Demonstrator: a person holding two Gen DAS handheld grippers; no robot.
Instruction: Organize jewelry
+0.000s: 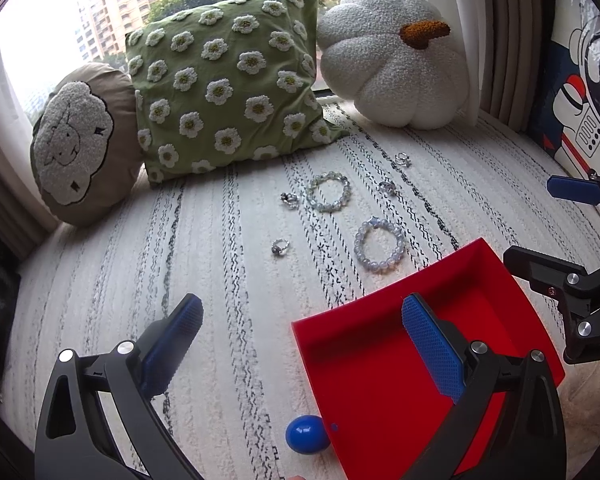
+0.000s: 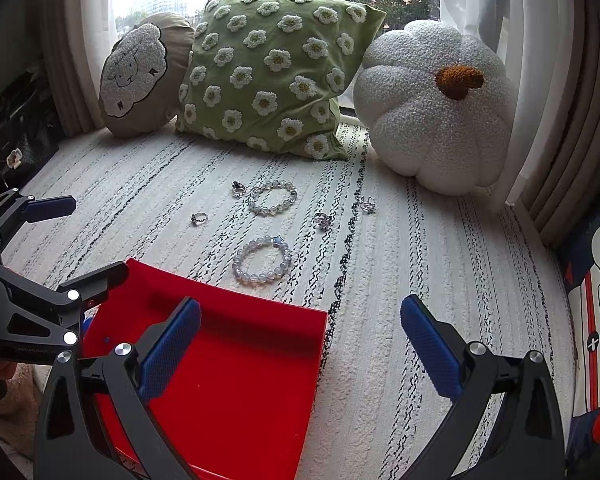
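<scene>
A red tray point(image 1: 512, 280) point(image 2: 228, 304) lies empty on a white striped mat. Beyond it lie two pale bead bracelets, the near one point(image 1: 379, 245) point(image 2: 262, 259) with a blue star bead, the far one point(image 1: 329, 191) point(image 2: 272, 197). Several silver rings lie around them, such as one at the left point(image 1: 280, 246) point(image 2: 199, 218) and one at the right point(image 1: 402, 159) point(image 2: 367, 203). My left gripper point(image 1: 304, 344) is open and empty over the tray's left edge. My right gripper point(image 2: 300, 344) is open and empty over the tray's right edge.
Three cushions stand at the back by the window: a sheep one point(image 1: 80, 144), a green flowered one point(image 1: 228, 84) and a white pumpkin one point(image 1: 396, 60). A blue egg-shaped object point(image 1: 306, 434) lies by the tray's near left corner. An astronaut cushion point(image 2: 596, 300) is at the right.
</scene>
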